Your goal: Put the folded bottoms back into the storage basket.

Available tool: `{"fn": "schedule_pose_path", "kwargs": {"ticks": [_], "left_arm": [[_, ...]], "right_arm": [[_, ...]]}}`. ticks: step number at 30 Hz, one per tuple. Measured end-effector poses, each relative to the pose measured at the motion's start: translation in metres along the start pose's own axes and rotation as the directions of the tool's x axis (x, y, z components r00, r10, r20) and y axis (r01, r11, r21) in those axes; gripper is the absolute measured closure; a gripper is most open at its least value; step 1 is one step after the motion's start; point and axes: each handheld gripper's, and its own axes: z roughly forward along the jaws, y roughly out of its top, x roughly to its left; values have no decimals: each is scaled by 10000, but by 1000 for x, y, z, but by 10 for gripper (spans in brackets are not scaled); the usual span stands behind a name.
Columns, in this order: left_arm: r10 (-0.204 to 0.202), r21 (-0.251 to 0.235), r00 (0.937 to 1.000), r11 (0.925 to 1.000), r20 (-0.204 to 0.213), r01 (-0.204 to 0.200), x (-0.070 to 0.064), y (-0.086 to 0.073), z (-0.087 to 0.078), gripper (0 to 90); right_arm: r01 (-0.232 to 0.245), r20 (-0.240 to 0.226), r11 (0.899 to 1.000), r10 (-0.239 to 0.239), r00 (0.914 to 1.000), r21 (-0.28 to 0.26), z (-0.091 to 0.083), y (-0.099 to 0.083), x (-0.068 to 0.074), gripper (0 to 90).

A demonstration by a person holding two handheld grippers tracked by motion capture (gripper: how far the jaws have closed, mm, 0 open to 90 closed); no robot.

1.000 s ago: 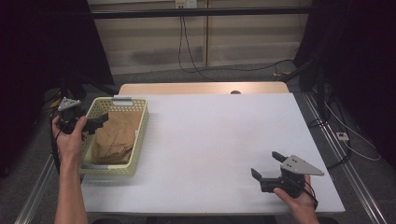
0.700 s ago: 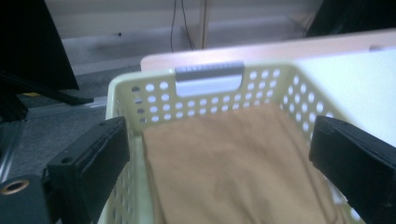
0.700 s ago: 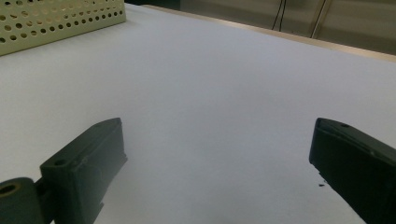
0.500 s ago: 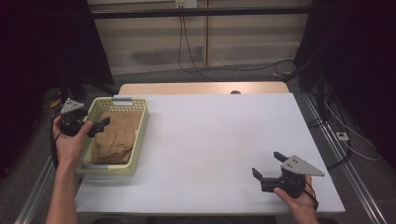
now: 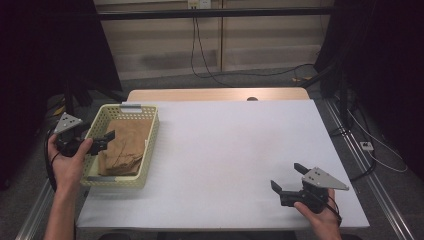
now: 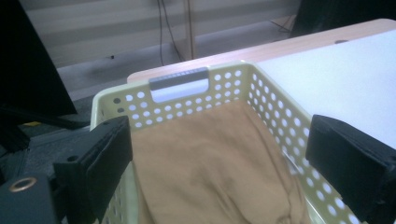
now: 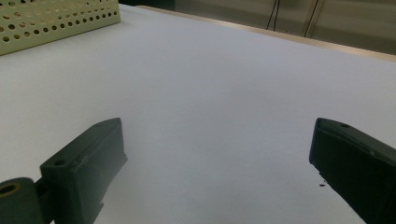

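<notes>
The left tongs [image 5: 102,141] hang at the near left edge of the basket [image 5: 150,142], jaws spread wide with nothing between them. In the left gripper view the tongs [image 6: 224,163] look down into the basket [image 6: 224,79]: its perforated far wall and grey handle label [image 6: 180,86] lie straight ahead of the jaws, and a tan cloth [image 6: 210,163] covers the floor below and between them. The cloth's near end is cut off at the bottom of that view, so how it is folded cannot be told. In the high view the cloth [image 5: 125,147] sits just right of the left tongs, partly hidden by the basket's near wall.

The right tongs [image 5: 287,180] hover low over the white desk [image 5: 235,145] at its near right corner, well apart from the basket, jaws wide and holding nothing. In the right gripper view the tongs [image 7: 219,158] face bare desk [image 7: 210,84]; a corner of the basket [image 7: 56,18] shows far off to the jaws' upper left, the rest cut off by the frame.
</notes>
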Motion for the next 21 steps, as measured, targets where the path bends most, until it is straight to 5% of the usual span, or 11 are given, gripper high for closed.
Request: {"fn": "schedule_pose_path", "kwargs": {"ticks": [8,12,14,18,21], "left_arm": [[675,-236,9977,9975,46,-673,-19,-2,-19,71],[391,-447,9992,9982,-123,-397,-23,-4,-25,58],[344,-176,9994,9992,-86,-345,-25,-5,-27,56],[664,-279,9978,9974,57,-662,-30,-8,-33,57],[587,-462,9981,9972,-204,-596,-34,-11,-39,60]], "right_arm": [[-8,31,10000,8,10000,14,1,0,0,34],[-9,17,10000,9,10000,6,0,0,0,35],[-3,10,10000,3,10000,14,1,0,0,34],[0,-5,10000,0,10000,8,1,0,0,34],[12,-17,10000,-12,10000,15,2,0,0,34]]}}
